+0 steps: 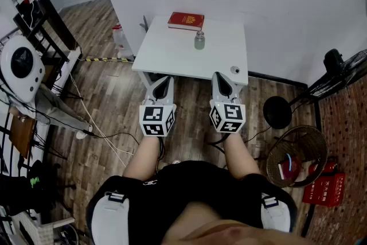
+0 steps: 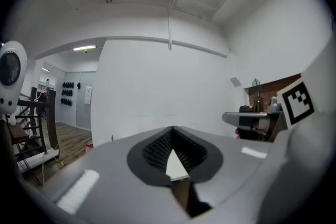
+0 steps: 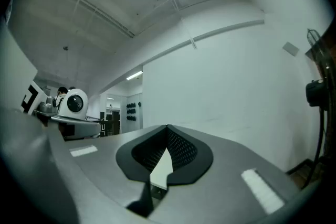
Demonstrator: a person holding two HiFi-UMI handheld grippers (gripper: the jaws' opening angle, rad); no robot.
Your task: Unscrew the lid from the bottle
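Side by side and level, the left gripper (image 1: 163, 82) and the right gripper (image 1: 222, 77) each had its smooth grey jaws pressed together on nothing, the black ribbed pads (image 2: 156, 148) meeting in a narrow pointed wedge. Ahead of them, between their two lines and apart from both tips, the small greyish bottle (image 1: 199, 42) stood upright on the flat white square table (image 1: 166, 54) with its round lid (image 1: 199, 34) on. Beyond the bottle lay a red rectangular book (image 1: 186, 21), and a small white round disc (image 1: 234, 70) sat just ahead of the right gripper by the table's near edge.
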